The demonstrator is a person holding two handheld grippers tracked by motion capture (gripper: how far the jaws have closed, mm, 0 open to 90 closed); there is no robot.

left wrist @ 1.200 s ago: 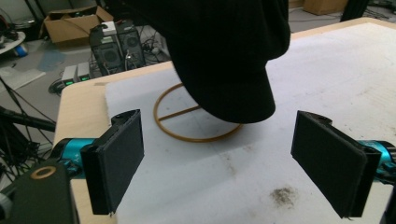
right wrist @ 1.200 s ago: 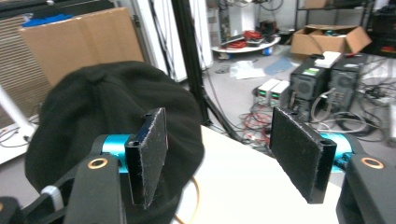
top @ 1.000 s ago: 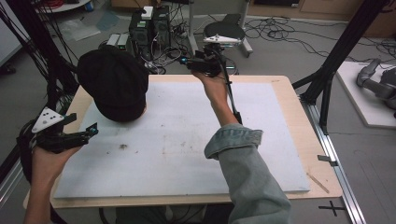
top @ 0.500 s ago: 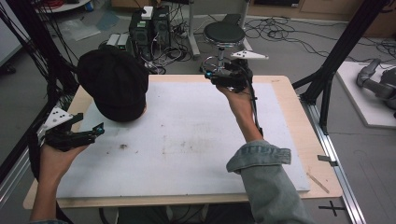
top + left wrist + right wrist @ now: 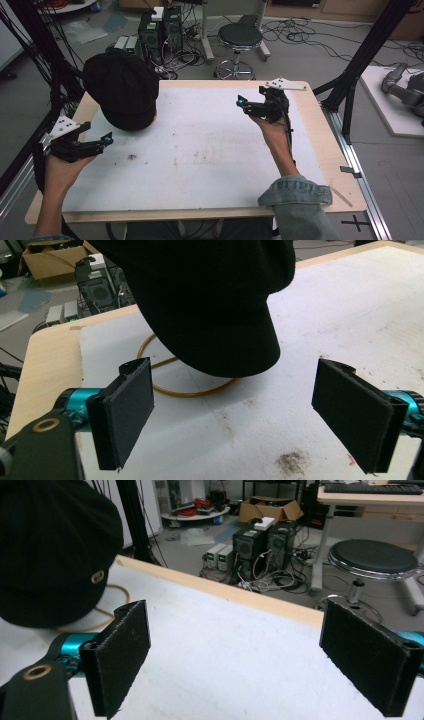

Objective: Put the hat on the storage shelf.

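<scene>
While both tools gape, black cap [image 5: 121, 90] sits brim-down w/ brass button.

The left gripper [image 5: 107, 140] is built black, with a grey three-cornered plate [image 5: 62, 126] marked by dark dots on top. The right gripper [image 5: 242, 102] is made the same, and a black cable [image 5: 289, 134] is trailed from it along the forearm. Flat black pads [image 5: 128, 412] with a rough felt-like face are carried on teal metal mounts [image 5: 77, 399]. A brass-ringed hole [image 5: 37, 672] is set in the black body. A rolled denim sleeve [image 5: 296, 195] is worn on the right arm.
</scene>
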